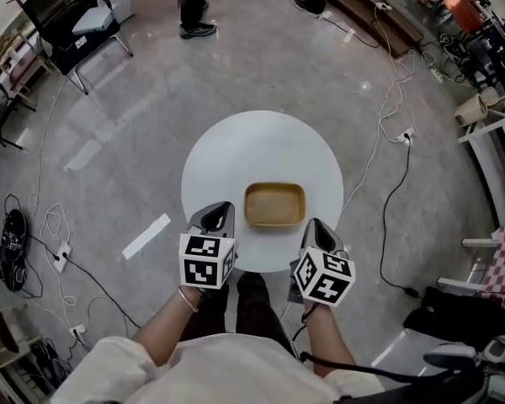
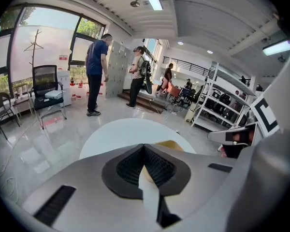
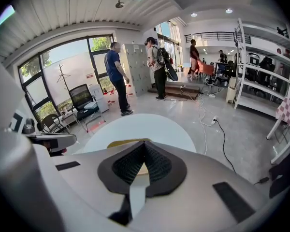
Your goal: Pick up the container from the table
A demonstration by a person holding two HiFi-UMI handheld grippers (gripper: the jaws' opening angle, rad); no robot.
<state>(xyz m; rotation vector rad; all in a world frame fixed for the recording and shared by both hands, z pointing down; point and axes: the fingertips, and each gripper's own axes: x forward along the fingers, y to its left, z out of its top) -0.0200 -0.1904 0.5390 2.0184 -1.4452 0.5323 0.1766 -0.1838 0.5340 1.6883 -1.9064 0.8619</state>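
Nearest the wearer, at 7 o'clock of the round white surface [image 1: 261, 146]:

1. Left hand-held gripper [image 1: 219, 213]. It is hovering over the near rim and pointing down toward 12 o'clock. Its jaws are pressing together with nothing between them. Its own view is showing only a sliver of tan behind the closed pads.

2. Right hand-held gripper [image 1: 317, 230], at 5 o'clock of the rim. It is mirroring the other, with jaws likewise meeting and gripping nothing. The pair are flanking the target, probably lining up a two-sided approach. Both would need to open before any grasp.

3. Container [image 1: 274, 204], a shallow tan rectangular tray. It is lying flat and empty, slightly toward 5 o'clock of the surface's centre. It is sitting between the two tools and just beyond their tips, apart from both. Being close to the near edge, it is sitting within easy reach.

4. Tape strip [image 1: 147, 236], pale, lying on the grey floor [image 1: 151, 124] at 8 o'clock.

5. Cables [image 1: 387, 116], white and black, trailing across the floor at 2 to 4 o'clock.

6. Chair [image 1: 71, 15], black, standing well away at 10 o'clock.

7. Standing people [image 1: 194, 7], at 12 and 1 o'clock, far off and taking no part.

8. Shelving racks [image 3: 261, 57], lining the far side of the room.
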